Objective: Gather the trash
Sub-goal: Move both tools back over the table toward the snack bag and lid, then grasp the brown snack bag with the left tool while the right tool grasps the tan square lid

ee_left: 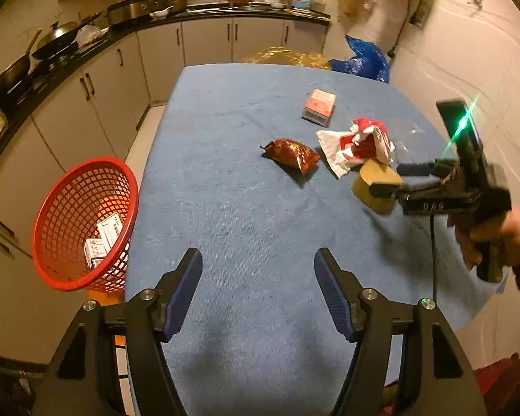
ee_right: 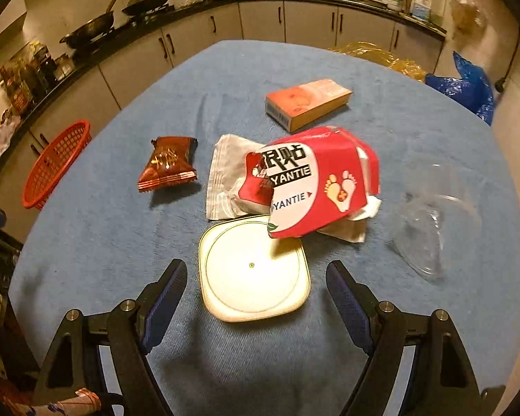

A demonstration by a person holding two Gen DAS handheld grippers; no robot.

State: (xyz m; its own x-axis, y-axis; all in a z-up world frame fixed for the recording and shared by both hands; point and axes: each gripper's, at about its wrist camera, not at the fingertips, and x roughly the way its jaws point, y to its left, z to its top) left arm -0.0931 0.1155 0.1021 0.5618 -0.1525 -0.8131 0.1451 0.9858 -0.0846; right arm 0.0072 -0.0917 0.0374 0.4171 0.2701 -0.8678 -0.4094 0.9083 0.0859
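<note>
Two grippers spread, both empty. Right gripper (ee_right: 256, 287) hung just over square cream tin (ee_right: 254, 270) on blue table (ee_right: 86, 242), tin btwn jaws, dead ahead. Left gripper (ee_left: 258, 277) well apart, nr red basket (ee_left: 83, 222).

Red wrapper (ee_right: 312, 187) hides lid (ee_right: 253, 274) corner (basket (ee_right: 57, 163) partly cut off).

The table (ee_right: 86, 242) wears a plain blue cloth. At the left edge of the right wrist view sits a red lattice basket (ee_right: 57, 163). Mid-frame lie a dark red-brown snack packet (ee_right: 168, 166) with gold print, a red-and-white torn wrapper (ee_right: 312, 180) bearing black lettering and foot icons, a cream square lid (ee_right: 253, 270), and an orange-pink box (ee_right: 308, 102).
</note>
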